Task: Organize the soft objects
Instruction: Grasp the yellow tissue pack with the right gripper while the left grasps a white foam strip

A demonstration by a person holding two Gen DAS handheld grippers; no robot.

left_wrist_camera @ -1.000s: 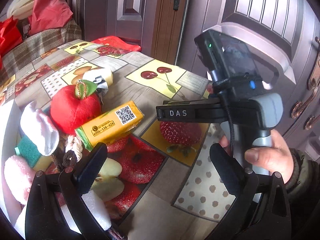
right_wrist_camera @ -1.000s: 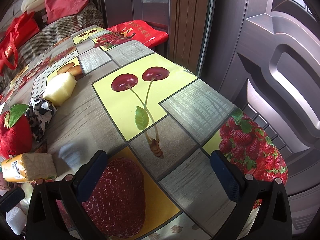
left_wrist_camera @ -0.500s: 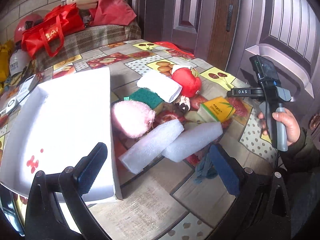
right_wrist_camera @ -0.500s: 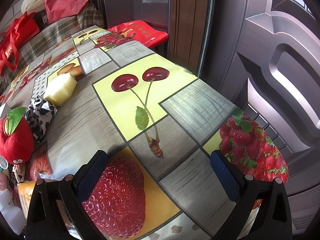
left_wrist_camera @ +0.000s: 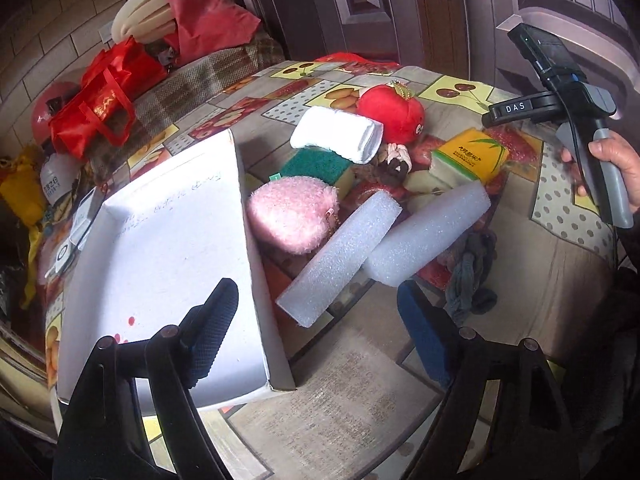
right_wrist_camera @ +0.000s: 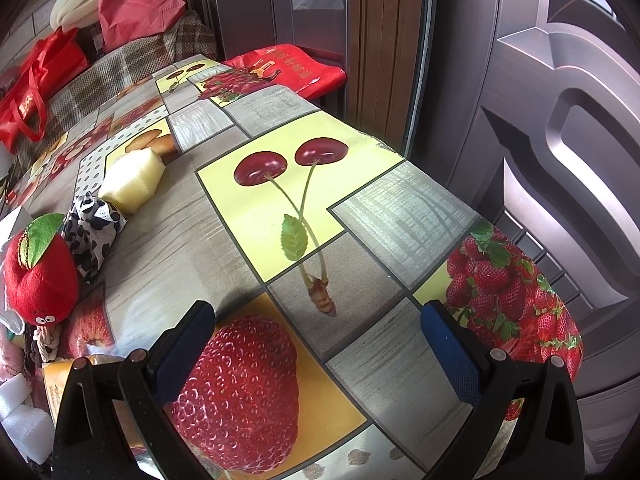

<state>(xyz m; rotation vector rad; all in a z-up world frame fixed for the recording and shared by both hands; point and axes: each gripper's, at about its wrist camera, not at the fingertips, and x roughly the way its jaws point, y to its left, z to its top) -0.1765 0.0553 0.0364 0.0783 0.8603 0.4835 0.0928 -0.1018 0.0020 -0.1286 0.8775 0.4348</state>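
Observation:
My left gripper (left_wrist_camera: 316, 320) hovers over the near table edge with its jaws closing. The near end of a white foam block (left_wrist_camera: 340, 264) lies between the fingers, and the pads do not touch it. A second foam block (left_wrist_camera: 428, 236) lies beside it. A pink fluffy plush (left_wrist_camera: 292, 216) rests against the wall of the white box (left_wrist_camera: 160, 240). Behind are a green sponge (left_wrist_camera: 316, 166), a rolled white towel (left_wrist_camera: 336, 138), a red apple plush (left_wrist_camera: 392, 112) and a yellow tissue pack (left_wrist_camera: 468, 156). My right gripper (right_wrist_camera: 316, 320) stands open above the strawberry print, holding nothing.
A grey-blue cloth (left_wrist_camera: 472, 276) lies right of the foam. A spotted cloth (right_wrist_camera: 90, 232) and a yellow sponge (right_wrist_camera: 132, 184) sit past the apple plush (right_wrist_camera: 40, 276). Red bags (left_wrist_camera: 100, 108) crowd the far left. A dark door (right_wrist_camera: 560, 120) stands beside the table's right edge.
The left view pulled back from the apple plush and tissue pack and swung left over the box and foam blocks; its jaws then narrowed. The right gripper stayed still.

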